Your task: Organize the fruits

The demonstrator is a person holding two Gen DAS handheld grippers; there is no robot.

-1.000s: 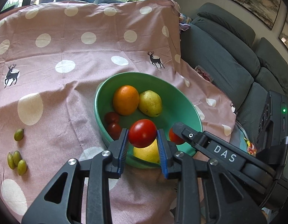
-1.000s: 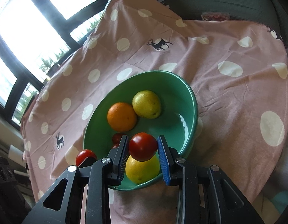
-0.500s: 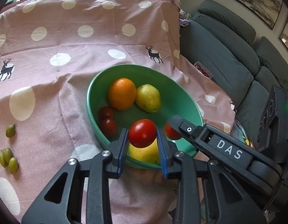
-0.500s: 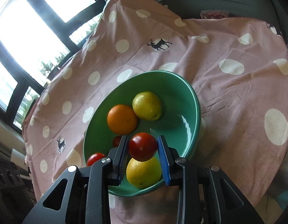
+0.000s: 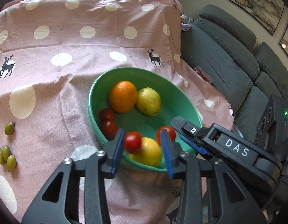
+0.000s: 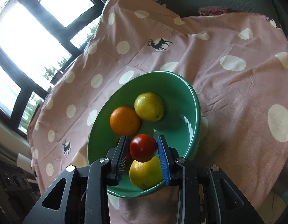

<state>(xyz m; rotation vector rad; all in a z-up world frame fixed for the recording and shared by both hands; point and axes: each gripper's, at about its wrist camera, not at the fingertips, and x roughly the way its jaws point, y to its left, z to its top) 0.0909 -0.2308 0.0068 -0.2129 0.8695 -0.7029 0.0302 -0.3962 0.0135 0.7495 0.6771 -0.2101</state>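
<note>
Loose fruit: four small green oval fruits (image 5: 6, 150) lie on the pink polka-dot cloth with deer prints (image 5: 56, 43), well to the left of the left jaws.
Bowl: the round green glossy bowl (image 5: 181, 100) sits on the cloth just ahead of both pairs of jaws; it holds a round orange (image 5: 122, 96), a yellow-green pear (image 5: 148, 101), a yellow lemon (image 5: 147, 152) and two dark red tomatoes (image 5: 107, 120).
Left gripper (image 5: 142, 149): its jaws have just been opening and now stand apart over the bowl's near rim; a small red tomato (image 5: 132, 142) is between them, close by the left blue pad, clear of the right one, above the lemon.
Right gripper (image 6: 143, 155): its jaws are clamped on a round red tomato (image 6: 143, 147), pads pressing both sides, held above the lemon (image 6: 145, 173) at the near rim.
Beyond the jaws, right: a grey fabric sofa (image 5: 228, 59).
</note>
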